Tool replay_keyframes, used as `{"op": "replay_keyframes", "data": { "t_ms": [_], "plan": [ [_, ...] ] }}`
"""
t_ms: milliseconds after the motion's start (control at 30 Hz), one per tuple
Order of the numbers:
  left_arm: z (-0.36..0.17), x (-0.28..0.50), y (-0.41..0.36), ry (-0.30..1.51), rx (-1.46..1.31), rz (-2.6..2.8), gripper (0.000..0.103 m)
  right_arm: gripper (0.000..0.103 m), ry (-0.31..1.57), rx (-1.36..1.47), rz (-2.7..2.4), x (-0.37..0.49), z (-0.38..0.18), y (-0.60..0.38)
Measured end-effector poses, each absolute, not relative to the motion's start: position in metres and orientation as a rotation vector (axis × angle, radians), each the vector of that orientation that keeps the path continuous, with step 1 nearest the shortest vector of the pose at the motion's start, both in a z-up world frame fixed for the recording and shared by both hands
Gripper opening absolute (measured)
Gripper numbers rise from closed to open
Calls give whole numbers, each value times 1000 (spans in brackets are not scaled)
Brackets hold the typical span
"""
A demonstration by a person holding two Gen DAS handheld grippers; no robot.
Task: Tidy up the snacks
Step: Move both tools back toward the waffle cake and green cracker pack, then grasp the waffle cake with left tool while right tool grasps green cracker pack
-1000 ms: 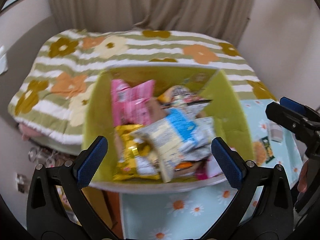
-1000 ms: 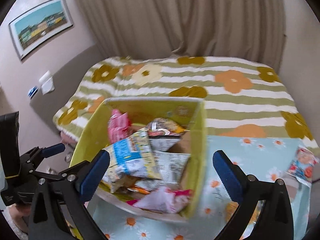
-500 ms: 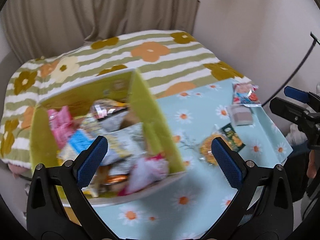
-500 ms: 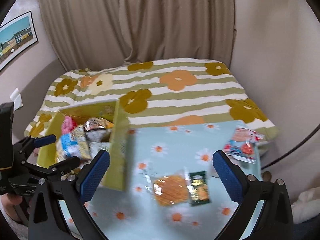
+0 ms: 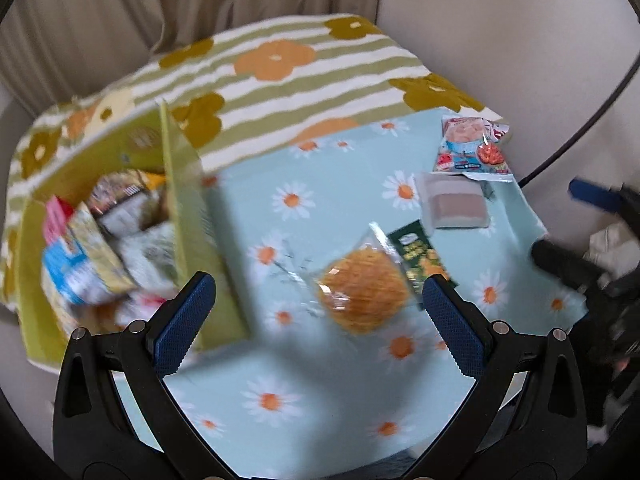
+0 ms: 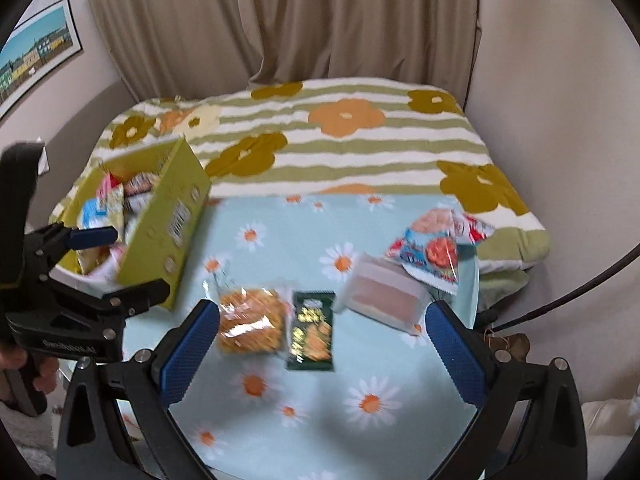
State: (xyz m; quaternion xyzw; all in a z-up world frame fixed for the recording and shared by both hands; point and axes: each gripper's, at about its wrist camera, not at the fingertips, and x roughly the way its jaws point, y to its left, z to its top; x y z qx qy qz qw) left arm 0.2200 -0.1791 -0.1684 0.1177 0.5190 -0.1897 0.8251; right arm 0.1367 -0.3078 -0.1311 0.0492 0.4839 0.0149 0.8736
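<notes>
A yellow-green box (image 5: 188, 208) (image 6: 168, 220) packed with several snack packets stands at the table's left. Loose on the daisy cloth lie an orange cracker bag (image 5: 362, 284) (image 6: 250, 322), a dark green packet (image 5: 422, 258) (image 6: 312, 330), a clear tub with a brown cake (image 5: 456, 204) (image 6: 384, 298) and a colourful red-and-blue packet (image 5: 474, 150) (image 6: 436, 246). My left gripper (image 5: 320, 320) (image 6: 116, 264) hovers open above the cracker bag, holding nothing. The right gripper (image 6: 322, 350) is open and empty over the green packet; in the left wrist view its fingers (image 5: 592, 194) show at the right edge.
The table wears a pale blue cloth with daisies (image 6: 360, 400) (image 5: 272, 400). Behind it lies a bed with a green-striped flowered cover (image 6: 344, 136) (image 5: 280, 64), beige curtains (image 6: 320, 20) and walls. A black cable (image 6: 560, 304) hangs at the right. A hand (image 6: 24, 364) grips the left tool.
Both views have swung right from the snack box to the loose snacks on the cloth. The box now sits at the left of both views. Both grippers stayed open.
</notes>
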Motion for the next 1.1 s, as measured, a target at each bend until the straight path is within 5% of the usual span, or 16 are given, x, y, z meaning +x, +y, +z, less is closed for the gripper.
{"op": "replay_keyframes", "data": {
  "t_ms": [600,1100],
  "plan": [
    [-298,230,-219,1241,69,-174,103,103,1054,33,111,105,-250,-310],
    [-314,234,-217,1243,188,-111,103,103,1053,47,154,121,-261,-305]
  ]
}}
